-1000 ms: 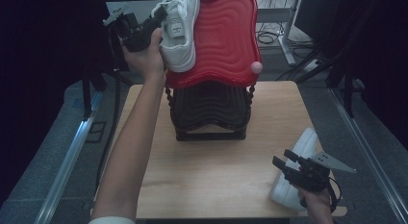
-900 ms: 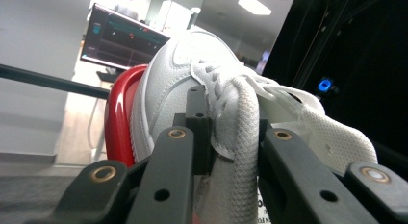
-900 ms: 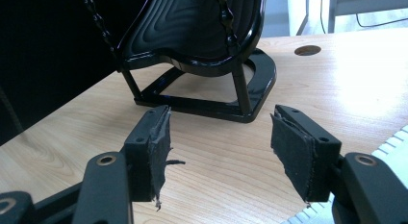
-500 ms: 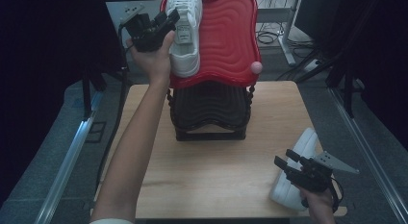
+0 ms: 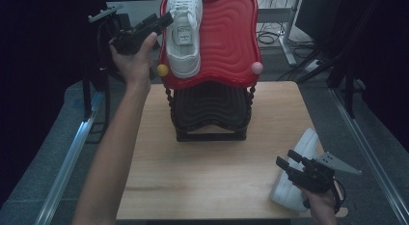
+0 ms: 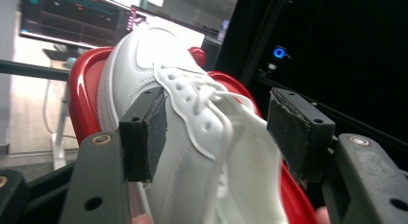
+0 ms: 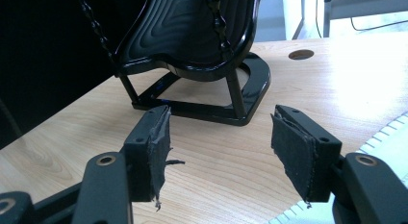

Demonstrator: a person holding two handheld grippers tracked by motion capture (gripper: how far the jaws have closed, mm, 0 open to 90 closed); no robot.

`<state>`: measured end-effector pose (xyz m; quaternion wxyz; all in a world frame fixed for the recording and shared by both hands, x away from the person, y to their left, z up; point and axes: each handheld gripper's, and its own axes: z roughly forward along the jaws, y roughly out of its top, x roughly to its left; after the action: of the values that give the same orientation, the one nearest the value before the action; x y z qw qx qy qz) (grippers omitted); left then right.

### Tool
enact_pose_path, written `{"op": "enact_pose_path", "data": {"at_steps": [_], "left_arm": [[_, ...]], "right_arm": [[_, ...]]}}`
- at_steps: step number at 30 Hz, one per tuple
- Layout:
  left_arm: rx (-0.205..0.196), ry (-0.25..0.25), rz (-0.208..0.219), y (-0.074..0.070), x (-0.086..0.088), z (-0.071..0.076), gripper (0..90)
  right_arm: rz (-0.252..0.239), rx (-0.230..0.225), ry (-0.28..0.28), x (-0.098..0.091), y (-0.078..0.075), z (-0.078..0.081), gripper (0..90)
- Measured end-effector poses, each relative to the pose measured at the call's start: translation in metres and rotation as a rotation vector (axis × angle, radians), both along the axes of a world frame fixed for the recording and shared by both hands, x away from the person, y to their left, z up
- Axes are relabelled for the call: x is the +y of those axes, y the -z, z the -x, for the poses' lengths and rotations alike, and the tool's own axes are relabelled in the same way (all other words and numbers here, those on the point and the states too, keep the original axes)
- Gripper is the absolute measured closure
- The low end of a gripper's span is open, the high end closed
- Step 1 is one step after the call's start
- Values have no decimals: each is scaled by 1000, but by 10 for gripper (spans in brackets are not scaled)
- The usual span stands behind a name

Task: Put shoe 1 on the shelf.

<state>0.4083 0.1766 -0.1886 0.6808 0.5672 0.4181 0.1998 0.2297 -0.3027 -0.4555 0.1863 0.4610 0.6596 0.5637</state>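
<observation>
We have the left gripper [image 5: 161, 23] up beside the red top tray [image 5: 226, 46] of the two-tier rack, and its jaws have just been opening: in the left gripper view the two black pads [image 6: 144, 132] stand wide on either side of the white sneaker [image 5: 184, 34], which sits between them, and as far as we can judge they no longer press on it. The shoe lies on the red tray's left half, toe away from us and heel hanging over the near rim, just beside the yellow knob [image 5: 163, 69]. That overhang is what worries us: the tray tilts down toward us, so the shoe could slide off the near edge onto the wooden table [image 5: 193, 186] now that nothing clamps it. If we draw the left gripper back carelessly, a pad may catch the laces or collar and drag the shoe with it, or nudge the light rack. Our right gripper [image 5: 294, 168] hovers low over the table's near right corner with its jaws well apart and nothing in them, just beside the second white sneaker [image 5: 301, 152], which lies at the table's edge; a clumsy approach there could push that shoe off the table. The black lower tray [image 5: 210, 109] is empty.
</observation>
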Motion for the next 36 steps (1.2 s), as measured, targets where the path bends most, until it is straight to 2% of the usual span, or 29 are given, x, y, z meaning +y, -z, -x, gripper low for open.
{"op": "enact_pose_path", "data": {"at_steps": [5, 6, 9, 10, 15, 23, 27, 28, 29, 34, 36], "left_arm": [[10, 51, -10, 1, 15, 17, 386], [14, 75, -13, 4, 21, 24, 381], [14, 82, -31, 9, 27, 33, 369], [8, 92, -36, 14, 34, 41, 368], [1, 102, -37, 25, 48, 55, 365], [39, 122, -58, 59, 61, 64, 363], [56, 144, -51, 77, 62, 67, 362], [63, 138, -74, 85, 61, 68, 358], [63, 138, -74, 85, 61, 68, 358], [86, 155, -87, 106, 63, 69, 358], [92, 168, -119, 120, 61, 74, 359]], "right_arm": [[4, 2, -1, -1, -1, 1, 381], [5, 2, 1, -1, -1, 1, 381], [8, 8, 0, -2, -1, 1, 380], [10, 9, 2, -2, 0, 0, 381], [13, 10, 1, 0, 0, 0, 380], [15, 26, 4, -1, 2, -1, 380], [18, 26, 5, -2, 3, -1, 380], [13, 32, 5, -2, 3, -1, 380], [13, 32, 5, -2, 3, -1, 380], [19, 28, -9, 0, 4, -1, 378], [21, 30, -12, 0, 4, -1, 379]]}}
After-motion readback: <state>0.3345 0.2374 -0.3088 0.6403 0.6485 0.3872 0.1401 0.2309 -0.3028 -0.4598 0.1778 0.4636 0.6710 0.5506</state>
